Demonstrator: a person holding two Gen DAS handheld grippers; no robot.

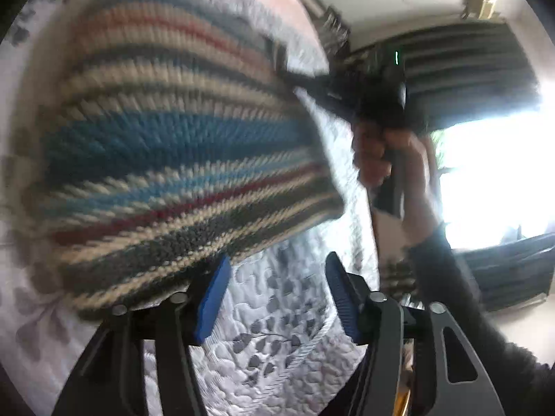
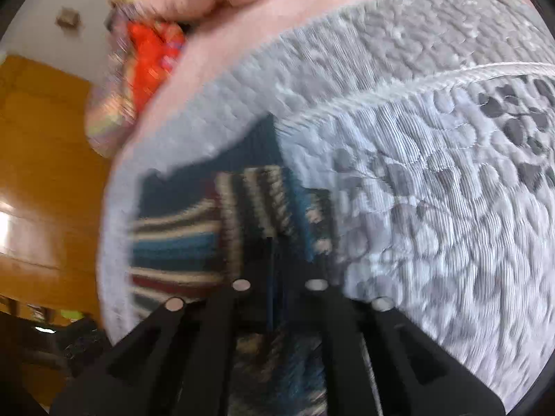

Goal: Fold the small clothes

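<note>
Left tongs [image 1: 277, 298] stand open over the quilt, blue pads spread wide with nothing between them — the near pad [image 1: 211, 303] sits just under the lower edge of the striped knit garment [image 1: 180, 159]. Right tongs [image 2: 277, 291] look drawn together, fingers near parallel, with striped knit bunched right at the tips; they appear clamped on a corner or hem of the garment, though motion blur hides the contact itself.

Garment: small knitted piece in bands of cream, blue, dark grey and a thin red line. It lies on the quilted bedspread [image 1: 277, 339], pale with grey leaf print, and in the right wrist view part of it seems doubled over, stripes running two ways.

Handling, as a judgement: thick chunky knit, so soft and floppy, light for its bulk, no stiffness to hold a crease. Not slippery — rubbed pads should bite well in the ribs. Likely to stretch and sag if lifted by one point. Best hold is at a hem or corner through the full thickness, one pair of tongs at each end of the same edge, so the fold carries over evenly.

Farther off: the person's hand [image 1: 385, 159] on the right handle, dark sleeve [image 1: 451, 277], bright window [image 1: 496, 173] beyond. In the right view, wooden furniture [image 2: 45, 173] at the far left.
</note>
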